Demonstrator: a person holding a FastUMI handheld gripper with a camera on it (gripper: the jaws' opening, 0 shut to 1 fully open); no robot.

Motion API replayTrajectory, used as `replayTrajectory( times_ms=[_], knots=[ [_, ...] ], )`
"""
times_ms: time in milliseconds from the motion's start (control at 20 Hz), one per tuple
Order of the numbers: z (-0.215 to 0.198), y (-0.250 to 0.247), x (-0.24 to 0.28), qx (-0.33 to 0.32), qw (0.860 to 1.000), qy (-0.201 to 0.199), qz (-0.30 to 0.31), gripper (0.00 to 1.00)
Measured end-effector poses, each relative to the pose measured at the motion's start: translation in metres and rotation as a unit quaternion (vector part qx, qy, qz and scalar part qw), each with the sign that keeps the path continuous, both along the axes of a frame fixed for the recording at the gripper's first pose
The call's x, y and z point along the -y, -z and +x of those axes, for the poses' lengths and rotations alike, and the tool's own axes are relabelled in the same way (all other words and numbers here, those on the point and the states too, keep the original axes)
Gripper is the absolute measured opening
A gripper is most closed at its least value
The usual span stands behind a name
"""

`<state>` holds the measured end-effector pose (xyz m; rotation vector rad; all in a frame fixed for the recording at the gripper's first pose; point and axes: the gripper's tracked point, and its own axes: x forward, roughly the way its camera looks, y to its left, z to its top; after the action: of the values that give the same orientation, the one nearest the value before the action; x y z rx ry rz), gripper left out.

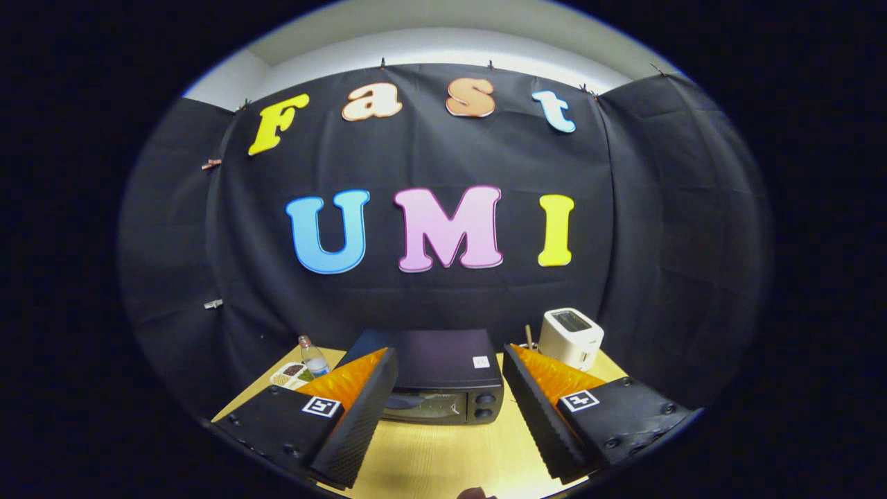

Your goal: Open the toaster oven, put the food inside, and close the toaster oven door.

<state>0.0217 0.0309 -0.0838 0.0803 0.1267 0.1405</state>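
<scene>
A black toaster oven [443,378] stands on the wooden table, just beyond my fingers and centred between them. Its glass door looks shut, with two round knobs [485,406] at its right side. My gripper [450,409] is open wide, high above the table, with nothing between its black, orange-backed fingers [360,416]. A white tray of food [292,375] lies on the table left of the oven, partly behind my left finger. A small dark brown thing [477,493] peeks in on the table below the fingers; I cannot tell what it is.
A small water bottle [313,357] stands beside the food tray. A white pop-up toaster [570,337] sits at the back right of the oven, with a thin wooden stick [528,336] beside it. Bare light-wood tabletop [443,457] lies in front of the oven.
</scene>
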Motion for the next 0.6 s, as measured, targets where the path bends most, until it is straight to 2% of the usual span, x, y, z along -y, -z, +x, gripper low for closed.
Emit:
replayTrajectory(
  times_ms=[350,600],
  knots=[
    [-0.035,-0.052,0.052,0.047,0.999,-0.004,0.000,0.98],
    [-0.049,-0.061,0.091,0.063,0.998,0.003,0.010,0.98]
  ],
)
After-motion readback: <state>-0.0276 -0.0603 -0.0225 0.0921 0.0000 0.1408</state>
